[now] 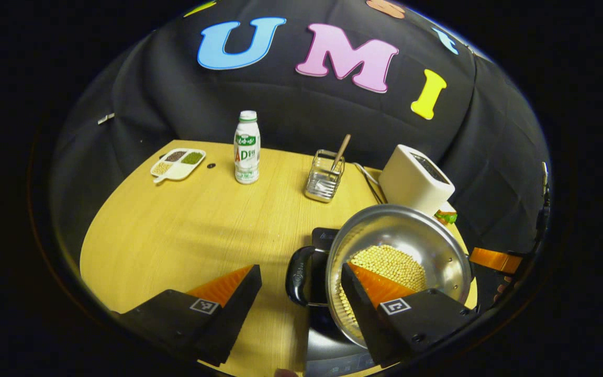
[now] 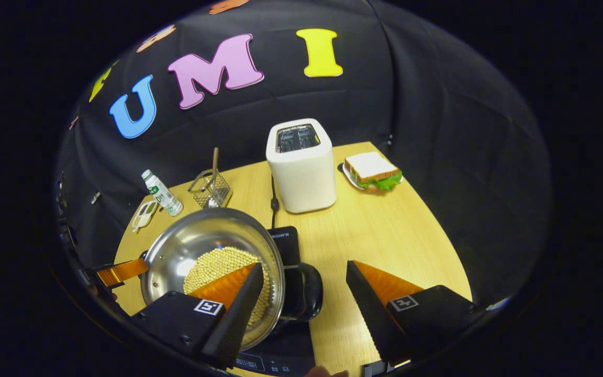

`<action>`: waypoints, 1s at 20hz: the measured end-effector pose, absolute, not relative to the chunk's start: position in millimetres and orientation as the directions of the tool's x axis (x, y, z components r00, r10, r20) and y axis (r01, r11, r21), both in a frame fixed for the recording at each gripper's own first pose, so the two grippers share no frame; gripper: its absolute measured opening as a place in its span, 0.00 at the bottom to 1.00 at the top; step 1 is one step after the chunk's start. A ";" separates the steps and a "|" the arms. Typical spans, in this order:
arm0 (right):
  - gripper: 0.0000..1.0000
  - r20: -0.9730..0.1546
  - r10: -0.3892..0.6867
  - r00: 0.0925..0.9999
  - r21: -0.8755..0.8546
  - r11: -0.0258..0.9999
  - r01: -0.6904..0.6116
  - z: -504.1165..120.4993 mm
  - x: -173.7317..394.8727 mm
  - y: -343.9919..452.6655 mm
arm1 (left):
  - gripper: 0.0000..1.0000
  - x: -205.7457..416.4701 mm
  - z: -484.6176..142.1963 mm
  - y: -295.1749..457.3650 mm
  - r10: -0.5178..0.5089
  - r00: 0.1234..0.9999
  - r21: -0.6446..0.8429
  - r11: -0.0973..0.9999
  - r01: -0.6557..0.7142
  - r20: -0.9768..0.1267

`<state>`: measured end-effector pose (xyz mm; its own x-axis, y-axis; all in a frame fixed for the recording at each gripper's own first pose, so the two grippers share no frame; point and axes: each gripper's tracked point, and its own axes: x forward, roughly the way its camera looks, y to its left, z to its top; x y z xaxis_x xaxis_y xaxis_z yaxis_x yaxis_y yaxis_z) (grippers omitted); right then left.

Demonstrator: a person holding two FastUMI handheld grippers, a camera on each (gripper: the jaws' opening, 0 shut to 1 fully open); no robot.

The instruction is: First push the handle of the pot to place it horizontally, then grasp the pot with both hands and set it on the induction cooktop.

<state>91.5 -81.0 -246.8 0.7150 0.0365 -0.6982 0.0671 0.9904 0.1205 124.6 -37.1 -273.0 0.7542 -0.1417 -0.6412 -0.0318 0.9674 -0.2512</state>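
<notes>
The steel pot (image 1: 398,262), with a bed of pale yellow beans (image 1: 390,264) in its bottom, sits over the black induction cooktop (image 1: 327,345) at the near edge of the wooden table (image 1: 186,235). We cannot tell whether its base rests fully on the glass or hangs just above it. Its two black loop handles lie level, one out to each side (image 1: 299,275) (image 2: 306,290), so we judge the handle-pushing step finished and the two-handed carry at or near its end.

The left gripper (image 1: 301,285) has its fingers spread wide. The handle loop lies in the gap between them and one finger reaches over the pot's rim, but neither clearly presses on anything. The right gripper (image 2: 304,283) stands the same way at the opposite handle: fingers apart, one finger across the rim above the beans, the loop in the gap (no pinch that we can see). In the right gripper view the other gripper's finger (image 2: 121,271) shows beyond the far rim.

Next, as we judge it: confirm the pot sits flat and centred on the cooktop, then draw both grippers straight outward without catching the handles.

Farther back stand a white toaster (image 2: 301,167), a sandwich on a plate (image 2: 372,170), a wire basket (image 1: 325,180), a drink bottle (image 1: 247,149) and a divided dish of grains (image 1: 177,163).
</notes>
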 end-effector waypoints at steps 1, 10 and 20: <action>0.99 -0.672 0.029 0.740 0.109 0.992 0.060 -231.8 89.6 -81.1 | 0.96 123.8 -258.0 -36.4 -0.140 0.779 -0.251 0.968 -0.023 -0.611; 0.98 -0.372 0.003 0.928 0.052 0.999 0.018 -84.0 63.9 -74.6 | 0.95 87.4 -112.2 -14.6 -0.067 0.957 -0.169 0.985 0.019 -0.282; 0.98 -0.185 0.030 0.982 0.019 0.999 -0.027 -12.5 9.6 -34.5 | 0.95 23.3 -48.7 0.6 -0.043 0.990 -0.094 0.995 0.031 -0.133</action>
